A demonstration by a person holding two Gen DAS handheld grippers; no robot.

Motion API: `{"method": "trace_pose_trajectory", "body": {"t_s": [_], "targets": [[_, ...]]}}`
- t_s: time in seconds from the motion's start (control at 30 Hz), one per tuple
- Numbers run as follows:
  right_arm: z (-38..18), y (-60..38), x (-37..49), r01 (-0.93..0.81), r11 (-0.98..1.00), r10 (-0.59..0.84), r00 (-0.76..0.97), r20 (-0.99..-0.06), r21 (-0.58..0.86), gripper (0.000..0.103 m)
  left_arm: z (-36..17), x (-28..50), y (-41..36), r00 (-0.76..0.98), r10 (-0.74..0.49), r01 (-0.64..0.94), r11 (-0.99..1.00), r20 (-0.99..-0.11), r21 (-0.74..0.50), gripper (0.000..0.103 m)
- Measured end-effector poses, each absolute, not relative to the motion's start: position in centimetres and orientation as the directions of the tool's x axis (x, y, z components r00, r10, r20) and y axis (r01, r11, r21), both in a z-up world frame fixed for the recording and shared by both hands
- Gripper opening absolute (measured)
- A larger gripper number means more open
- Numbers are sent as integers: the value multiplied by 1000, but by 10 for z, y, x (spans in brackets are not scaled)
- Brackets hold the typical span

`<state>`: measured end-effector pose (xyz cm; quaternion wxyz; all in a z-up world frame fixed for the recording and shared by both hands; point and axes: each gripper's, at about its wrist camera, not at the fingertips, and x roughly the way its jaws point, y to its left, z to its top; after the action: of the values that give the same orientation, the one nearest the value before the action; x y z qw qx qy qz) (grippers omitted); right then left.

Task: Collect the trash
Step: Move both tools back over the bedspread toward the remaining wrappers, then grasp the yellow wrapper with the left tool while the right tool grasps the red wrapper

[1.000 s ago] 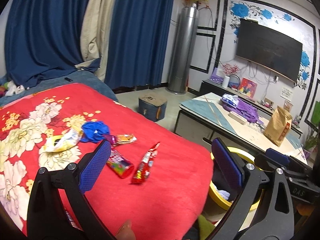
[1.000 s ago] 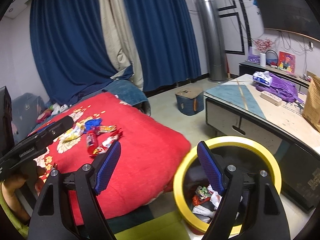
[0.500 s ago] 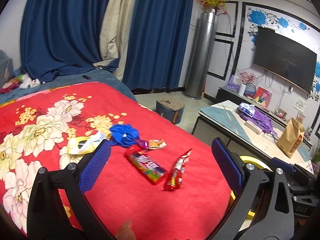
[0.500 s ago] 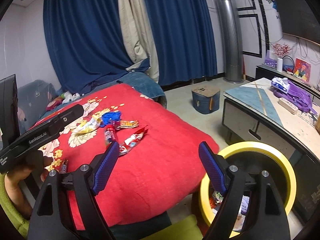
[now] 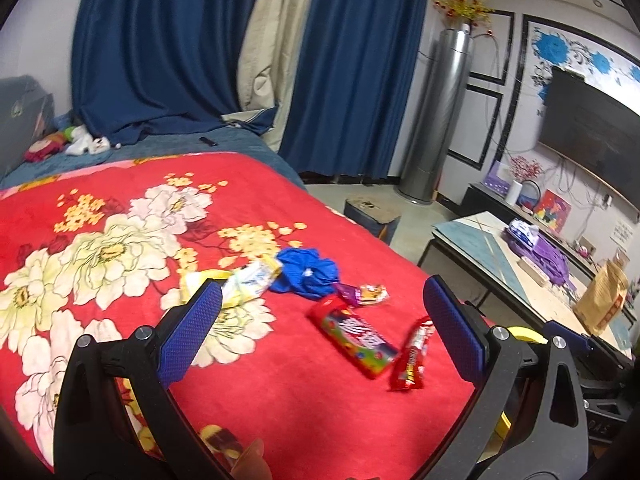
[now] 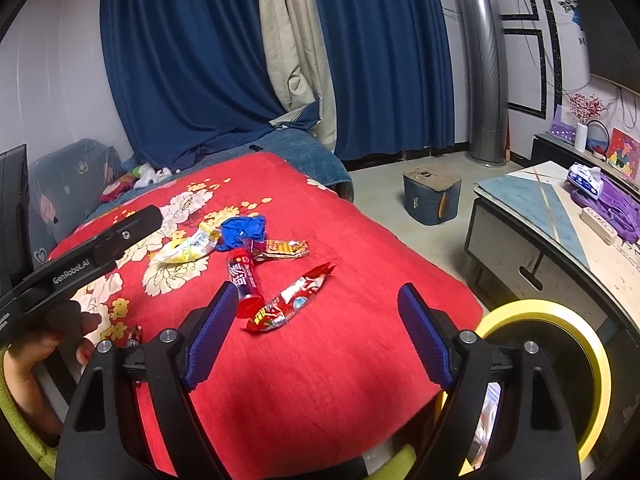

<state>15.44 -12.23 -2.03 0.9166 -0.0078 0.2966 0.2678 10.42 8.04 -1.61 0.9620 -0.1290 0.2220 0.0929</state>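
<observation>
Several wrappers lie on the red flowered blanket [image 5: 120, 216]: a red candy pack [image 5: 354, 336] [image 6: 245, 282], a red wrapper [image 5: 414, 354] [image 6: 290, 298], a small orange wrapper [image 5: 366, 293] [image 6: 282, 249], a crumpled blue piece [image 5: 308, 274] [image 6: 242, 231] and a yellow-white wrapper [image 5: 236, 284] [image 6: 188, 246]. My left gripper [image 5: 320, 332] is open and empty, hovering short of them. My right gripper [image 6: 316, 344] is open and empty above the blanket's near edge. A yellow-rimmed bin [image 6: 560, 344] holding trash stands at the right.
A low coffee table [image 6: 540, 216] with purple bags stands right of the bed. A small blue stool [image 6: 432, 196] sits on the floor. Blue curtains, a tall grey column [image 6: 486, 72] and a wall TV [image 5: 592, 132] lie beyond. Another small wrapper [image 6: 134, 334] lies near my left hand.
Both grippers have swung left and forward from the bin toward the wrappers on the blanket. The bin has slid to the right edge of both views. Both stay open.
</observation>
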Motion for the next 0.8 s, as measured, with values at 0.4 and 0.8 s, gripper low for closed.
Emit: {"method": "trace_pose_trajectory", "body": {"t_s": [0.4, 0.8], "targets": [[-48, -92, 203, -482, 856, 478, 604, -638, 185, 71, -42, 111, 149, 837, 155, -368, 869, -525, -330, 92], [-81, -65, 242, -457, 854, 481, 510, -713, 249, 57, -82, 131, 194, 783, 57, -441, 752, -619, -490, 92]]}}
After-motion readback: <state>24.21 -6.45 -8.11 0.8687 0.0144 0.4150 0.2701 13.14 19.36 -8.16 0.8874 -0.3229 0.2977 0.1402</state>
